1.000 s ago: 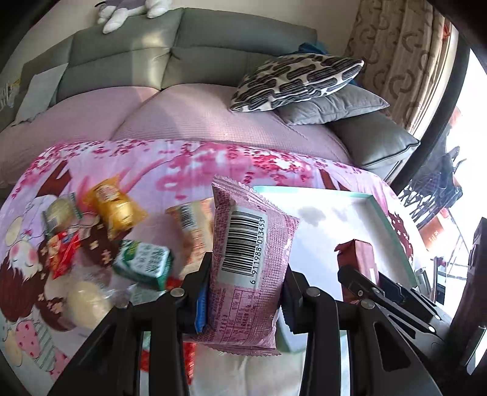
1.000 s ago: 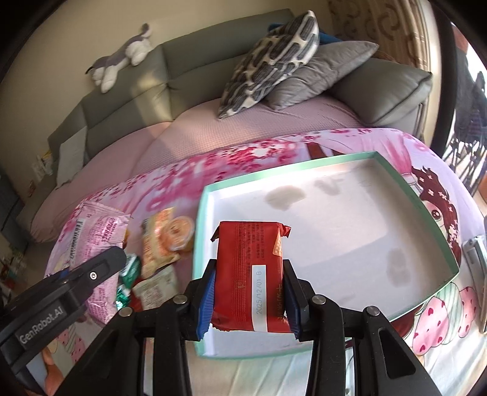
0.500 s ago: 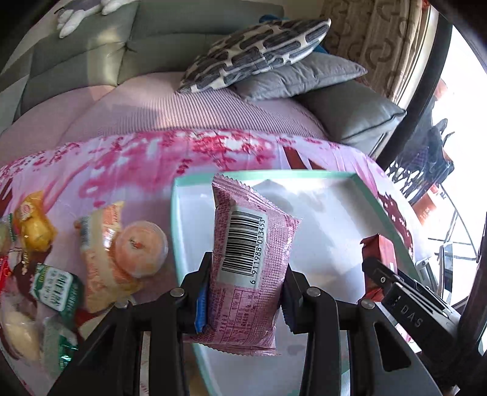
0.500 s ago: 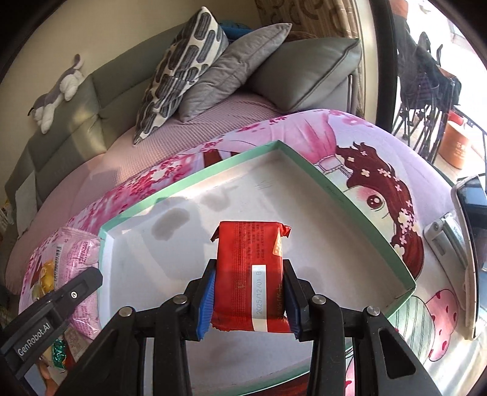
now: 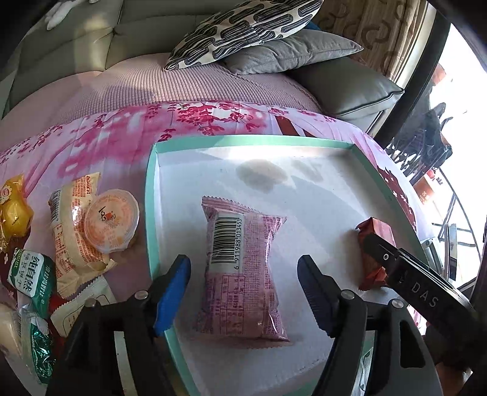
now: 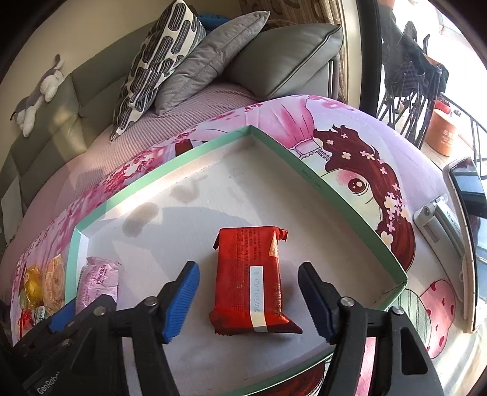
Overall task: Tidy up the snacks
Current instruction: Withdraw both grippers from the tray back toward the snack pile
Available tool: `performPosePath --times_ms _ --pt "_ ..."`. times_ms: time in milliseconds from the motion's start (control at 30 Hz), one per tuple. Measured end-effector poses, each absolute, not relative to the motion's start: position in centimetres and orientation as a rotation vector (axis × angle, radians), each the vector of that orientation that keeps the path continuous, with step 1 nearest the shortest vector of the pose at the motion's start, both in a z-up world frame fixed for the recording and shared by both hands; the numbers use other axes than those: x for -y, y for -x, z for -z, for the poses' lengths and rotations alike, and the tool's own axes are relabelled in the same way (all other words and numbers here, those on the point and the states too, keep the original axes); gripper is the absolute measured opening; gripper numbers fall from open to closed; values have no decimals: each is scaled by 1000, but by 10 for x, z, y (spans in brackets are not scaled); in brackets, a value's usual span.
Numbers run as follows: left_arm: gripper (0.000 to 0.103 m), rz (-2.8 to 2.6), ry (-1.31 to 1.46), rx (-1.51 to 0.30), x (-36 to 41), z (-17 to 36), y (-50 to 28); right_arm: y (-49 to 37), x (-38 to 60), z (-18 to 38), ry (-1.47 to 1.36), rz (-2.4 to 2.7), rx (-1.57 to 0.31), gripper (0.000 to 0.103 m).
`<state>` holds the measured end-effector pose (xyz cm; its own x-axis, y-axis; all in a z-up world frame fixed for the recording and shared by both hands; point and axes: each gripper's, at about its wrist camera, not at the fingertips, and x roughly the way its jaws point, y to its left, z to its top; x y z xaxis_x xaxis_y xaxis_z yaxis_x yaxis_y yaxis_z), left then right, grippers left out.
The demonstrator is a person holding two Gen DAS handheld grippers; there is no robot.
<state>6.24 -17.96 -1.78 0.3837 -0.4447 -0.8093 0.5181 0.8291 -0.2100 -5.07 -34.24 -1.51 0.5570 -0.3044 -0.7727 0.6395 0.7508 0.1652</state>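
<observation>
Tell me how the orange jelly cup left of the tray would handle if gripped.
The jelly cup looks like thin plastic with a film lid, so it probably dents under a hard squeeze. It leans on a cream snack packet, so a push may tip or slide it. Its round wall could slip.

Grey sofa (image 6: 91, 79), patterned cushion (image 5: 243, 27), beige curtain (image 5: 374, 33), bright window (image 6: 456, 45) right.

My left gripper (image 5: 243, 292) is black with two thick arms. Each finger ends in a blue pad (image 5: 172, 294) with little ridges on it. Small round silver screws sit on top of the black arms. My right gripper (image 6: 248, 300) looks the same, black with blue ridged pads (image 6: 181, 301) and silver screws. White letters on its side say DAS. My left one says GenRobot in white.
</observation>
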Motion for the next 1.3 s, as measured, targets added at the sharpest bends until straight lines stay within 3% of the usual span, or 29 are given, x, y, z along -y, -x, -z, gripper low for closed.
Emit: performPosePath --times_ms 33,67,100,567,867,900,933,1300 --pt "78 613 -89 -999 180 16 -61 51 342 14 -459 580 -797 80" --pt "89 602 -103 -990 181 14 -60 51 341 12 -456 576 -793 83" --pt "91 599 -109 -979 180 12 -58 52 341 11 -455 571 -787 87" --pt "95 530 -77 -870 146 -15 -55 56 337 9 -536 487 -759 89" --pt "95 466 -65 -856 123 -21 -55 49 318 2 -434 473 -743 89" --pt "95 456 -63 -852 120 -22 -56 48 316 2 -429 465 -738 93" --pt "95 445 -61 -849 116 -23 -57 48 315 1 -431 458 -731 103" --pt "101 309 -38 -802 67 -25 -63 43 296 -10 -394 389 -656 103"
